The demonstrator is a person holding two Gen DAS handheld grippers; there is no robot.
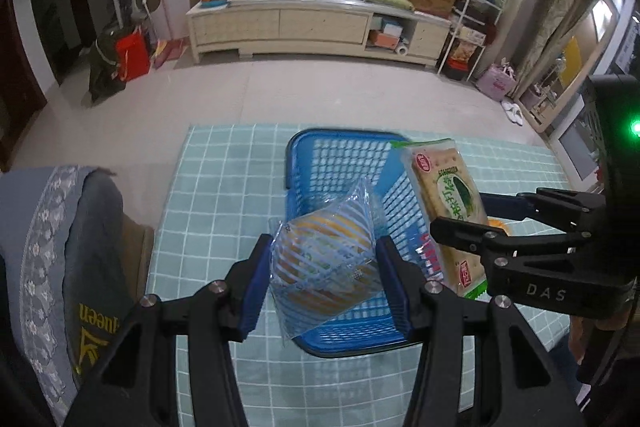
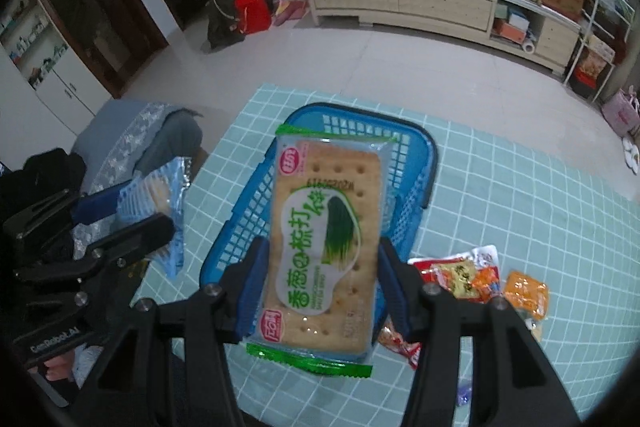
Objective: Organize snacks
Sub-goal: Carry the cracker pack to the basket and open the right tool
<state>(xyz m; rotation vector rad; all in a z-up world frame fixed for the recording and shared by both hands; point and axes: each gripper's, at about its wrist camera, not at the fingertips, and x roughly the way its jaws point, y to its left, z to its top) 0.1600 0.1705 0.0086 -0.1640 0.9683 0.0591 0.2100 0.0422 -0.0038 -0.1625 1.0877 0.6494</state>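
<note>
A blue plastic basket [image 1: 340, 163] [image 2: 416, 163] stands on the checked teal tablecloth [image 1: 224, 187] [image 2: 520, 195]; what shows of its inside looks bare. My left gripper [image 1: 324, 263] is shut on a clear blue-striped packet of bread [image 1: 320, 259] and hangs over the basket's near part. My right gripper [image 2: 320, 279] is shut on a green-edged cracker packet [image 2: 324, 247] above the basket's near rim. In the left wrist view the right gripper [image 1: 480, 215] and its cracker packet [image 1: 444, 195] are at the basket's right side. The right wrist view has the left gripper [image 2: 132, 211] and bread packet [image 2: 160, 187] at the left.
Several red and orange snack packets [image 2: 468, 275] lie on the cloth to the right of the basket. A chair draped in grey and blue cloth [image 1: 60, 247] stands at the table's left edge. A long cream cabinet [image 1: 312, 23] runs along the far wall across a tiled floor.
</note>
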